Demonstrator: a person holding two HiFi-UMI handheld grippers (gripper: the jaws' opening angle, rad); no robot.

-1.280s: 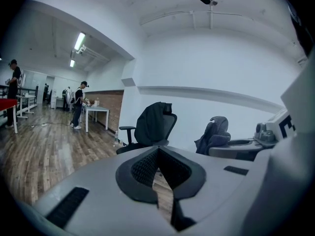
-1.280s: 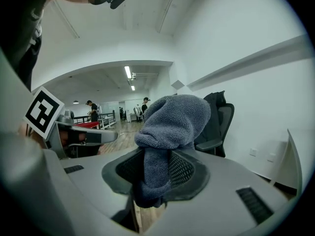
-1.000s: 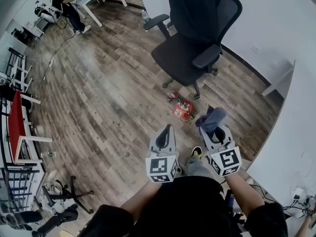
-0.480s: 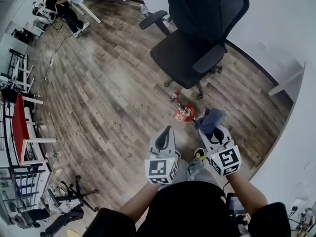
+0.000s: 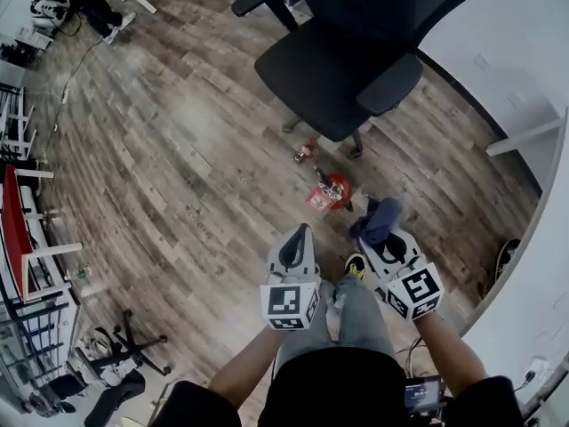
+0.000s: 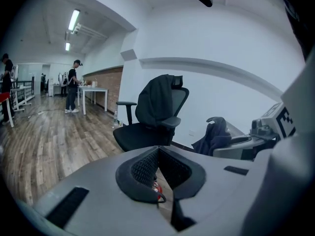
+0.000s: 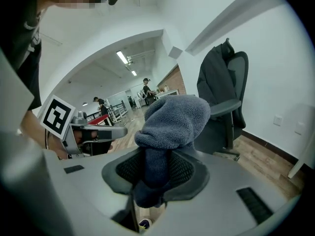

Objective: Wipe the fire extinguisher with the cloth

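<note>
Person steps closer to the office chair (image 5: 342, 65). The red fire extinguisher (image 5: 327, 191) sits on the wood floor (image 5: 178, 149) near its base, just ahead of both grippers. The right gripper (image 5: 384, 238) clamps the soft blue-grey cloth (image 5: 380, 216); the left gripper (image 5: 298, 238), jaws together, holds nothing. The cylinder is probably heavy and slick, best steadied at the valve neck.

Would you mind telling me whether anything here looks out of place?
The red fire extinguisher sits loose on the wooden floor beside the base of the office chair, not in a bracket or stand; whether it stands upright or lies tipped is unclear. Nothing looks spilled or broken.
</note>
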